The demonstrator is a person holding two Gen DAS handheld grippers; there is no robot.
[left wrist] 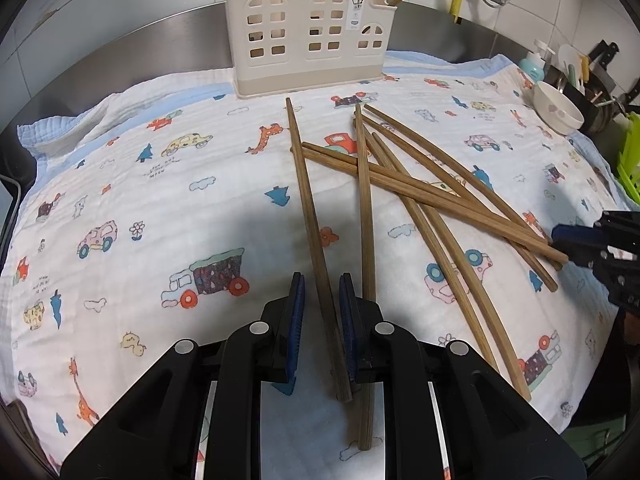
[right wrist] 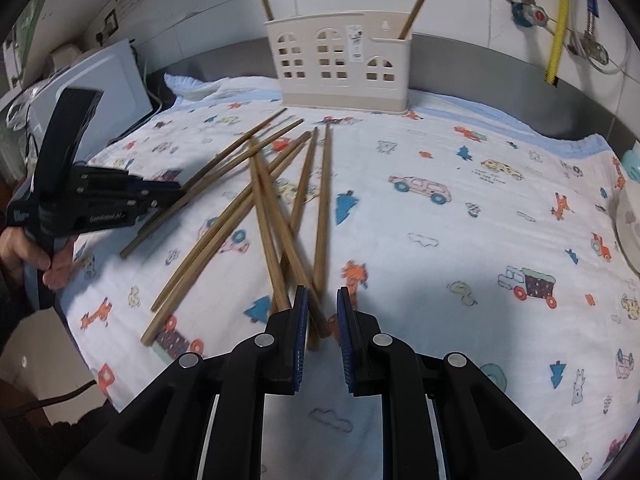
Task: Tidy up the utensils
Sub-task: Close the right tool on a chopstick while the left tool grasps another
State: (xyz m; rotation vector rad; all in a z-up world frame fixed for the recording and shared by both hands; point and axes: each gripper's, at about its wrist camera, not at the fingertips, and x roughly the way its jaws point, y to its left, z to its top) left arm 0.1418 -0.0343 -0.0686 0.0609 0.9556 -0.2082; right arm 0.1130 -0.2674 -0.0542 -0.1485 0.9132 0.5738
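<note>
Several brown wooden chopsticks (left wrist: pixel 420 192) lie crossed on a cartoon-print cloth (left wrist: pixel 160 200); they also show in the right wrist view (right wrist: pixel 276 216). A cream house-shaped utensil holder (left wrist: pixel 308 32) stands at the back and holds two chopsticks; it shows in the right wrist view too (right wrist: pixel 344 64). My left gripper (left wrist: pixel 322 300) is open, its jaws on either side of one chopstick (left wrist: pixel 316 248) that lies on the cloth. My right gripper (right wrist: pixel 322 308) is open, with chopstick ends (right wrist: pixel 316 316) between its jaws.
A white bowl (left wrist: pixel 560 108), a soap bottle (left wrist: pixel 534 60) and kitchen tools stand at the right. A white appliance (right wrist: pixel 100 80) sits at the left. A steel backsplash and tiled wall with pipes (right wrist: pixel 556 20) rise behind the holder.
</note>
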